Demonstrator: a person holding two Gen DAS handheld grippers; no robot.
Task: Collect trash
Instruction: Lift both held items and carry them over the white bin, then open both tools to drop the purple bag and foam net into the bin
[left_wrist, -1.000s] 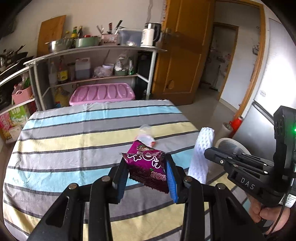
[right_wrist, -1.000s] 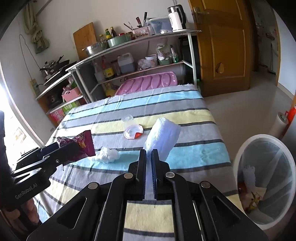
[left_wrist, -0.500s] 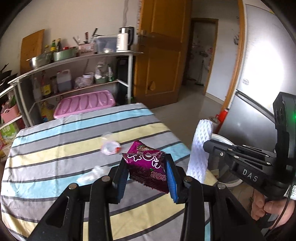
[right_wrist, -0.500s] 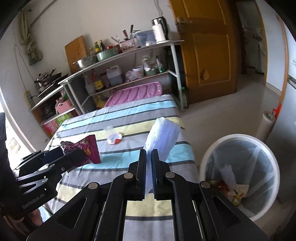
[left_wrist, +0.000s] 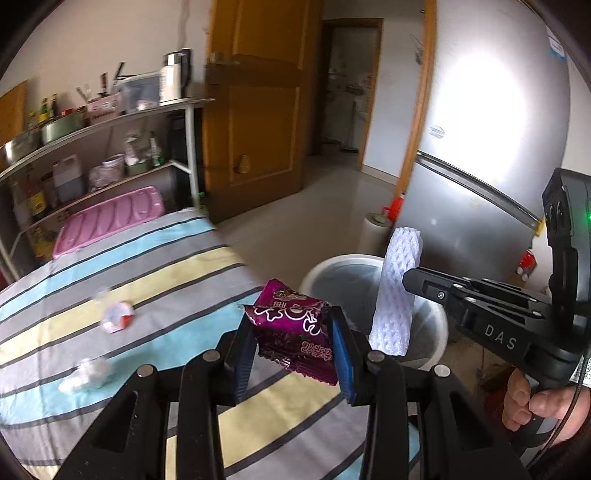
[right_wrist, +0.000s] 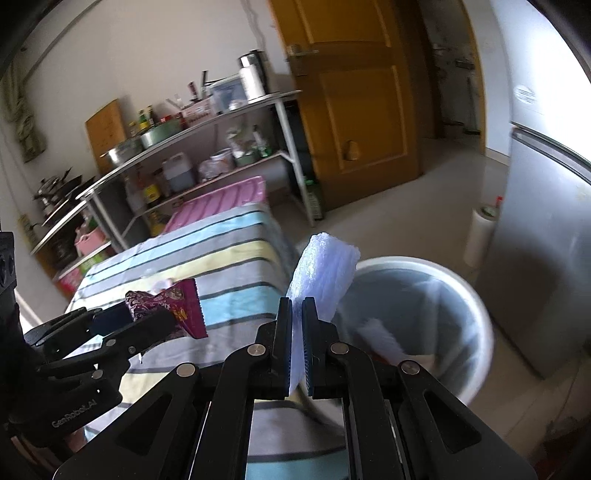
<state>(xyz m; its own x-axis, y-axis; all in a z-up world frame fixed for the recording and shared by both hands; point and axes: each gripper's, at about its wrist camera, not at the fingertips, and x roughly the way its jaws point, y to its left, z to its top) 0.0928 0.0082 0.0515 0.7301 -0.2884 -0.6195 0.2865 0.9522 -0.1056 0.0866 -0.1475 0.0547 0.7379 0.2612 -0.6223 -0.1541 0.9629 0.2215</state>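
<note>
My left gripper (left_wrist: 293, 332) is shut on a purple snack wrapper (left_wrist: 295, 326), held above the table's right edge; it also shows in the right wrist view (right_wrist: 173, 306). My right gripper (right_wrist: 297, 314) is shut on a white foam net sleeve (right_wrist: 321, 266), held upright near the rim of the white trash bin (right_wrist: 476, 317). In the left wrist view the sleeve (left_wrist: 395, 291) stands over the bin (left_wrist: 325, 267). A small plastic cup with red lid (left_wrist: 118, 317) and a crumpled tissue (left_wrist: 86, 374) lie on the striped tablecloth (left_wrist: 147, 266).
A metal shelf rack (left_wrist: 110, 122) with pots, bottles and a kettle stands behind the table, a pink lid (left_wrist: 110, 225) beside it. A wooden door (left_wrist: 258, 110) and a silver fridge (right_wrist: 546, 240) flank the floor. A paper roll (right_wrist: 480, 232) stands by the fridge.
Both grippers have swung right, away from the table's middle toward the trash bin, each still holding its item. The bin now fills more of both views.
</note>
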